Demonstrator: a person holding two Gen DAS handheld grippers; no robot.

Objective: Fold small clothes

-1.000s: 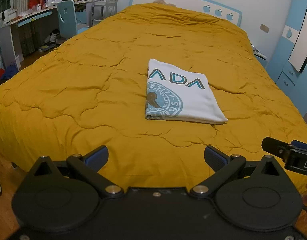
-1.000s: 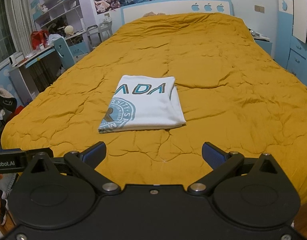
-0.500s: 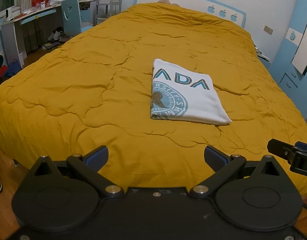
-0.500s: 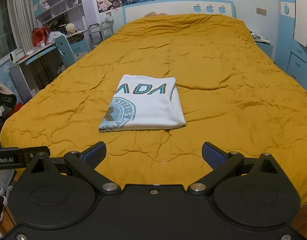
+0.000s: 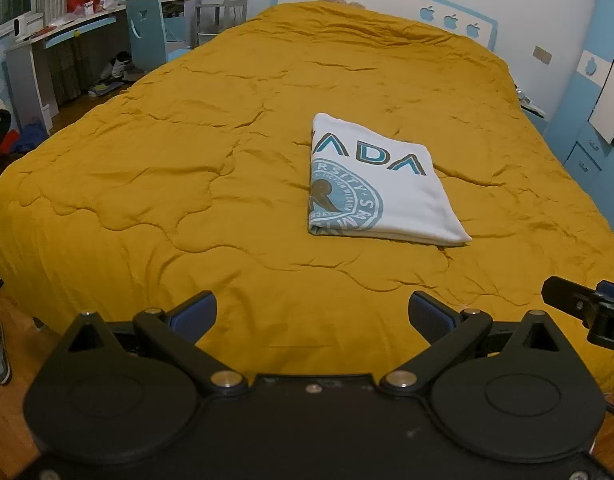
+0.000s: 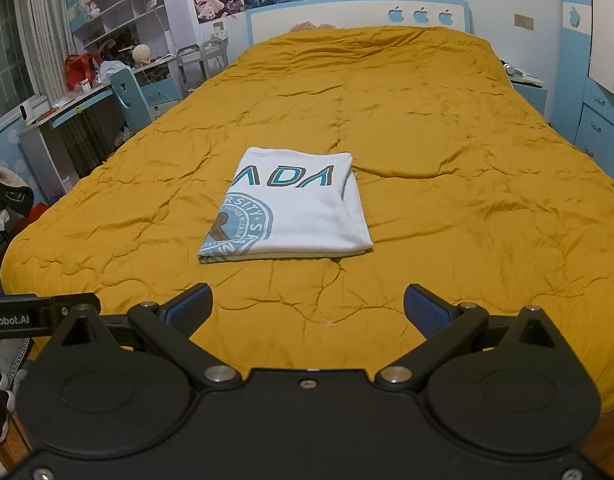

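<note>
Both tools gaping wide, white printed T-shirt (image 5: 377, 188) (image 6: 291, 208) folded flat, neat rectangle

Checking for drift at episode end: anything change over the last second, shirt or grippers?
Only the left gripper turned a little: in its view the folded shirt slid right and down, and the desk came further into frame. The right gripper barely moved. Nothing was gripped or released. Both stay open and empty at the foot of the bed, and the shirt lies folded in the same spot on the yellow quilt.
</note>
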